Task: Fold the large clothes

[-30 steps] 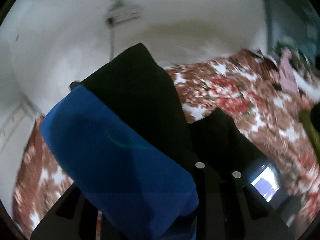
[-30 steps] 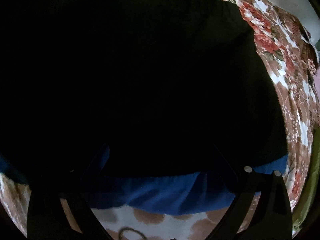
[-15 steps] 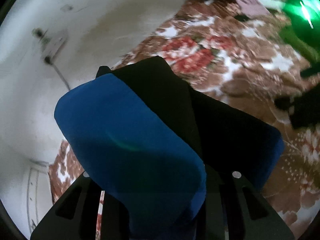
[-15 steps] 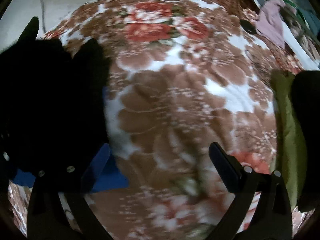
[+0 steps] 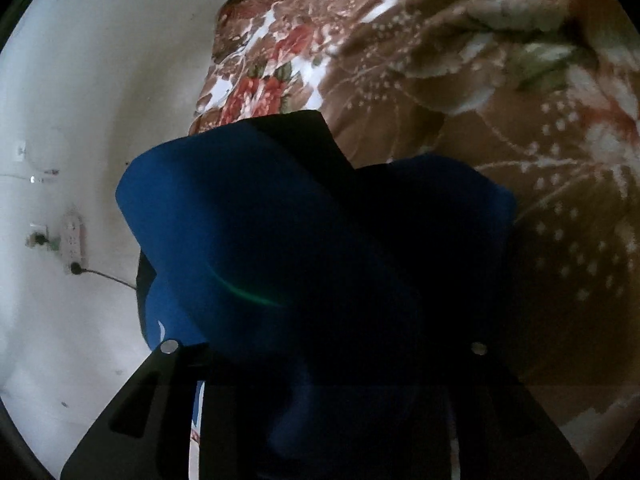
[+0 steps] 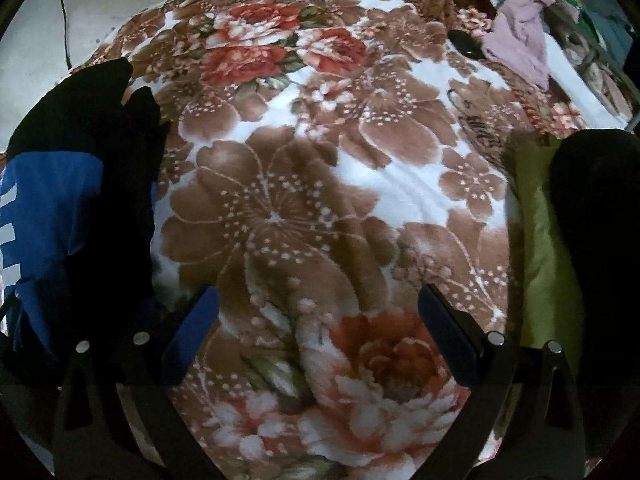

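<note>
on the bed, a floral blanket (image 6: 320, 184) in brown, white and red is spread across the whole surface. a folded blue and black garment (image 5: 248, 240) fills the near centre of the left wrist view; it is bundled between the jaws of the left gripper (image 5: 320, 360), whose black frame is seen at the near edge. the jaws are opening, with the garment between them; whether the pads press on the cloth cannot be told, as the fabric covers them. the bundle is seen against the near left part of the blanket, with a pale wall (image 5: 80, 120) to its left carrying a power strip (image 5: 72, 240) and a cable.

in the right wrist view, the right gripper (image 6: 320, 324) is pointed down at the blanket with its jaws set wide and nothing between them. the same garment (image 6: 52, 208) is seen at the left edge of that view, with white stripes on its blue panel. at the right edge, an olive green cloth (image 6: 544, 248) lies on the blanket, with a black item (image 6: 596, 200) just beside it or on it. at the far right, a pink cloth (image 6: 520, 48) lies near the blanket's edge, with a small dark object (image 6: 466, 46) just to its left.
</note>
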### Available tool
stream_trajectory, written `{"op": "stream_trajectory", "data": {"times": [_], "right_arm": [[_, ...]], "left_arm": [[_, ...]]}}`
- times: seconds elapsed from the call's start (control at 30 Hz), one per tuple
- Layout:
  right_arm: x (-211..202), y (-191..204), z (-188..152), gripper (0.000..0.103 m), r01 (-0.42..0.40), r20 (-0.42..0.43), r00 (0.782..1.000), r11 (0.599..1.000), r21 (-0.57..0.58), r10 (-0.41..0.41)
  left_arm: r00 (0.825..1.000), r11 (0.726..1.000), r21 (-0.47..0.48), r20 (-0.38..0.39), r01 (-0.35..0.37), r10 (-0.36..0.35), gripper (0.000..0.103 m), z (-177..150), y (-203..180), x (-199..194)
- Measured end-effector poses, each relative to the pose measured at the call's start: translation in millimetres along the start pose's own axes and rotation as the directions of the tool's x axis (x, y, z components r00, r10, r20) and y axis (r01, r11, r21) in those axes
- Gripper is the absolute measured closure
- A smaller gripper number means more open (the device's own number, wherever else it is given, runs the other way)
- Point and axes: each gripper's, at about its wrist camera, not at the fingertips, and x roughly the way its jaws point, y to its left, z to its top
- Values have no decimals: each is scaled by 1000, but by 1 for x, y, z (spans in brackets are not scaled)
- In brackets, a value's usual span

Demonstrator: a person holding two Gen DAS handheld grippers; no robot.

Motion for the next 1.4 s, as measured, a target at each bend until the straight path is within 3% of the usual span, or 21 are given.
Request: {"op": "stream_trajectory", "data": {"times": [0.07,0.17,0.2,0.27,0.33,0.43,0.5,0.57,0.67,0.8,0.9,1.1,1.2,1.3,1.4], "right_arm": [[-2,6,7,5,-4,10,1000,1000,-9,5],[-10,24,24,5,-20,41,999,999,-38,22],[-13,32,32,5,-23,53,998,998,-56,26],[-22,53,52,5,-33,84,996,994,-107,42],[-31,74,67,5,-38,109,992,986,-162,56],[-45,106,84,5,-33,152,986,971,-237,71],[-47,124,88,5,-54,147,985,965,-258,95],[-47,145,86,5,-85,130,983,954,-288,127],[-36,170,70,5,-107,82,986,931,-349,144],[-13,189,38,5,-48,75,993,900,-434,89],[5,190,18,5,-7,77,996,879,-478,50],[14,170,4,5,87,166,986,851,-517,0],[21,152,-4,5,128,193,981,832,-539,-25],[32,130,-7,5,111,151,988,847,-520,-37],[29,117,-9,5,118,147,988,856,-503,-50]], "left_arm": [[1000,1000,11,-5,-3,3,70,-3,0,-4],[999,996,69,1,-54,54,53,-4,-11,-9],[998,994,88,13,-60,59,44,-5,-14,-15],[998,996,76,32,-49,46,36,-8,-12,-27],[999,999,35,50,9,-10,23,-11,-7,-46],[984,984,-73,83,162,-156,22,-16,3,-80],[952,922,-246,142,299,-271,22,-22,24,-112],[933,871,-338,177,357,-314,22,-32,36,-130],[949,834,-454,189,314,-254,22,-61,62,-145],[962,753,-598,171,274,-214,21,-112,108,-105],[966,736,-629,121,252,-228,21,-132,128,-59],[957,739,-615,98,275,-275,14,-127,133,-11],[938,695,-646,102,316,-332,9,-127,128,4],[912,635,-689,96,349,-398,4,-136,127,15],[900,595,-719,97,359,-425,4,-144,130,16]]}}
